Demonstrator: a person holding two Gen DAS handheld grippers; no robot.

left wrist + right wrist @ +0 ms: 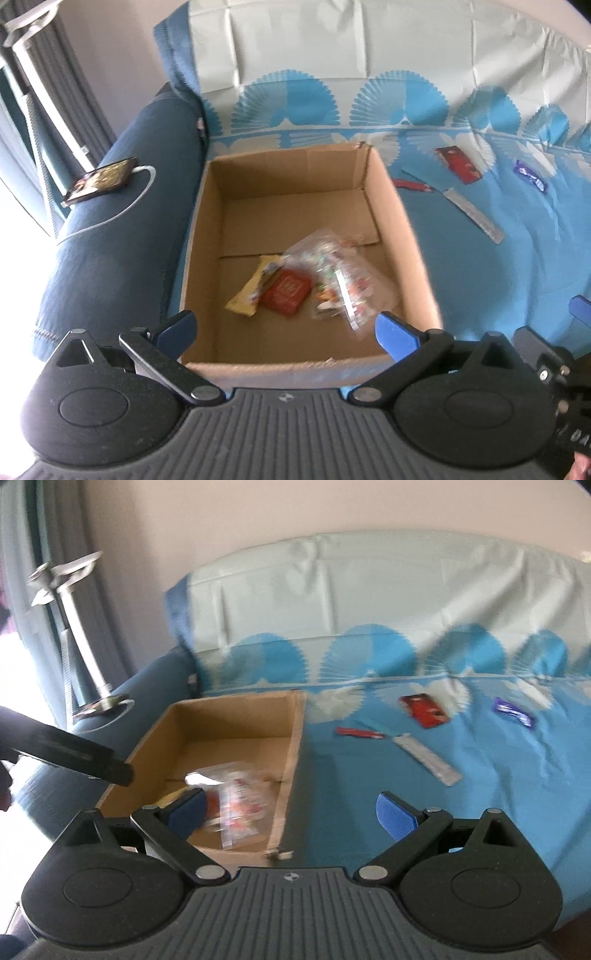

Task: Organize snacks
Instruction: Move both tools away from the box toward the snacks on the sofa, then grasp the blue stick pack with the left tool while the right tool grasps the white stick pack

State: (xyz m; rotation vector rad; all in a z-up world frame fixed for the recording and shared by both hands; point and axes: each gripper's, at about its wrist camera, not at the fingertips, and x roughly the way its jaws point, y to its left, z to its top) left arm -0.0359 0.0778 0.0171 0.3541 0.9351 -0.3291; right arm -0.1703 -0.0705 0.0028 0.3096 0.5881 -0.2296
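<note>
An open cardboard box [402, 221] stands on the blue cloth; it also shows in the right wrist view [291, 746]. Inside lie a clear bag of snacks [340, 280], a red packet [286, 291] and a yellow wrapper [247, 295]. My left gripper [286, 326] is open and empty over the box's near edge. My right gripper [291, 812] is open and empty over the box's right wall. On the cloth to the right lie a red packet [424, 710], a purple bar [513, 710], a red stick [358, 733] and a silver sachet [430, 757].
The box sits on a sofa covered by a blue and white cloth [480, 266]. A dark box with a white cable [101, 181] lies on the navy armrest [110, 258]. A metal stand [77, 635] rises at the left by the curtain.
</note>
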